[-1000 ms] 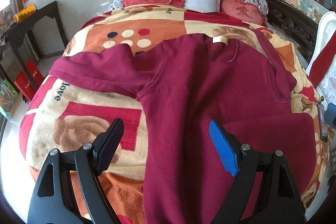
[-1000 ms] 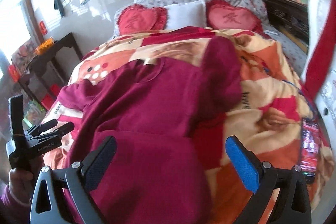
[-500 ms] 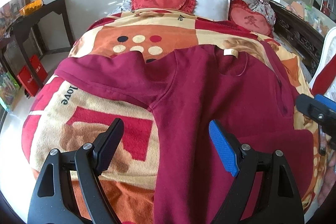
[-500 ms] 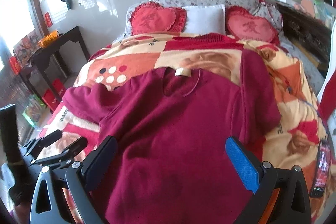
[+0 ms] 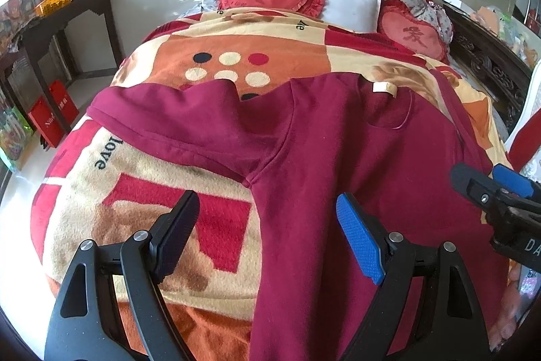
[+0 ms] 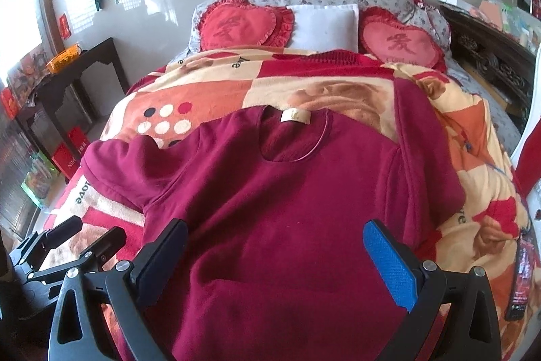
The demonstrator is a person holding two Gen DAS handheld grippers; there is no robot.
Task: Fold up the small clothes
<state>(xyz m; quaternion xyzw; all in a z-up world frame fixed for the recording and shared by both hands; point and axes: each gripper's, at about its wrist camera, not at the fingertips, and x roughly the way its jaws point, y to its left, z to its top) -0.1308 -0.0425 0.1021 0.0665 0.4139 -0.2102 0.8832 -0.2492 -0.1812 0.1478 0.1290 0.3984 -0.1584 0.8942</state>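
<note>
- A maroon sweater (image 6: 290, 212) lies face up on a patterned blanket (image 6: 216, 90) covering the bed, neck opening toward the pillows, with a pale label (image 6: 296, 116) at the collar.
- One sleeve spreads out to the left; the other lies along the sweater's right side.
- The right gripper (image 6: 275, 257) hovers over the sweater's lower body, its black and blue fingers wide apart, holding nothing.
- The left gripper (image 6: 86, 234) shows at the lower left, fingers parted, above the blanket near the sweater's left edge.
- Two red heart cushions (image 6: 243, 26) flank a white pillow (image 6: 326, 26).
- A dark side table (image 6: 81, 63) stands left of the bed.
</note>
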